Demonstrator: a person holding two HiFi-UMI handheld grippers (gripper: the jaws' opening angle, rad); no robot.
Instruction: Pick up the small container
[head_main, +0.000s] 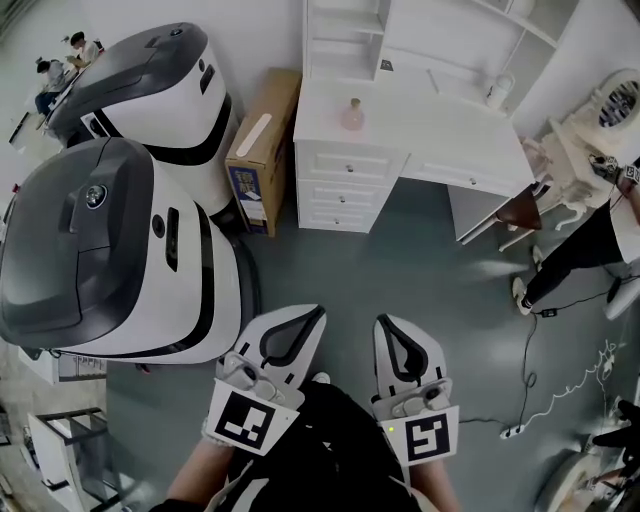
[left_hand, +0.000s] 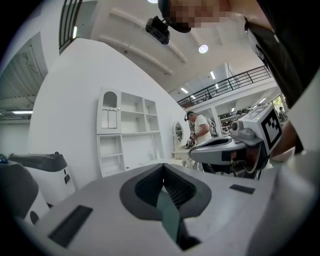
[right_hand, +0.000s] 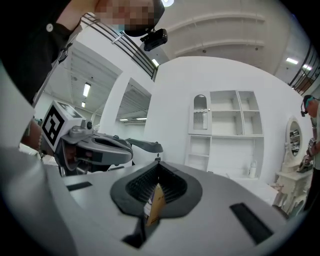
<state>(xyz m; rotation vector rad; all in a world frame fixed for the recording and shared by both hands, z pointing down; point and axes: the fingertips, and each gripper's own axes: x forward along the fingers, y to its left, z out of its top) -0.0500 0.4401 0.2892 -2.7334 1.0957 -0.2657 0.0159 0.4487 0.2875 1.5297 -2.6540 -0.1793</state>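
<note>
Left tool (left_hand: 163, 170): jaws pressed together, pinching nothing, near the person's body.
Right tool (right_hand: 159, 169): jaws pressed together, pinching nothing, just right of the left tool.
Small pink rounded container (head_main: 352, 115): upright on the white drawer counter (head_main: 440, 145), far from both tools; contents unclear.
Brown cardboard box (head_main: 262, 150): closed, on the floor, left of the counter.

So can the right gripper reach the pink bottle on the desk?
Probably not yet. The pink bottle stands on the white desk, across open floor from the right gripper. Nothing blocks the way; the person likely must step closer.
</note>
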